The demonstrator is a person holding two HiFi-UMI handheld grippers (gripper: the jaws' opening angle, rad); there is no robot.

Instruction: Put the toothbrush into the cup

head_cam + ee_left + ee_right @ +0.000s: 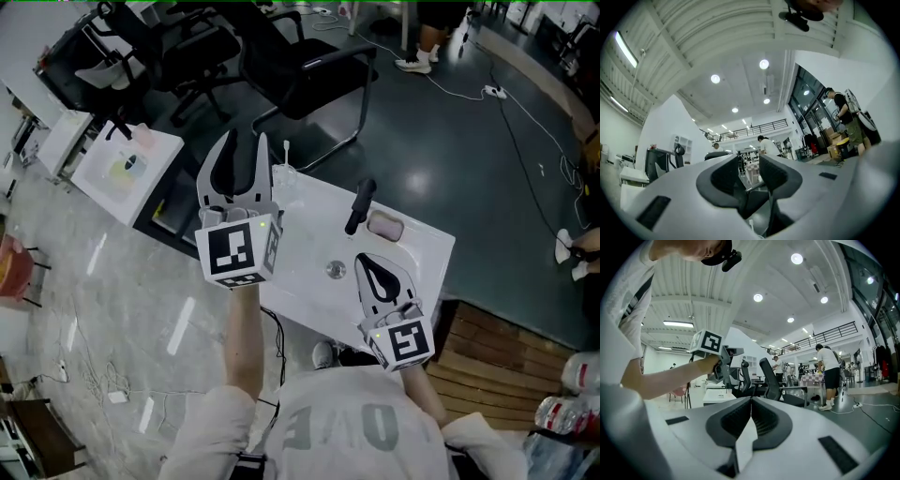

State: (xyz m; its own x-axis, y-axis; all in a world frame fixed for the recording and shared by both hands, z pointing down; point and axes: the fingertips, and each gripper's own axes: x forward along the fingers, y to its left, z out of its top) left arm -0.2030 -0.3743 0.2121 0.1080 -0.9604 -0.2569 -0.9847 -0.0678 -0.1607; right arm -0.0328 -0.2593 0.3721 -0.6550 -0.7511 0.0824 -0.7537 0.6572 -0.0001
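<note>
A clear cup (284,178) stands near the far left edge of the white table (309,253). A thin white toothbrush (286,150) sticks upright out of the cup. My left gripper (246,148) is raised above the table just left of the cup, open, with nothing between its fingers. The left gripper view looks out over the room, and that gripper (750,171) shows an empty gap. My right gripper (377,272) hovers low over the table's near right part, shut on nothing. In the right gripper view its jaws (751,401) meet, and the left gripper's marker cube (707,342) shows on an outstretched arm.
On the table lie a black handle-like object (360,206), a pale oblong block (385,226) and a small round metal piece (335,270). Black office chairs (300,66) stand beyond the table. A small white side table (127,169) is at the left, wooden slats (487,356) at the right.
</note>
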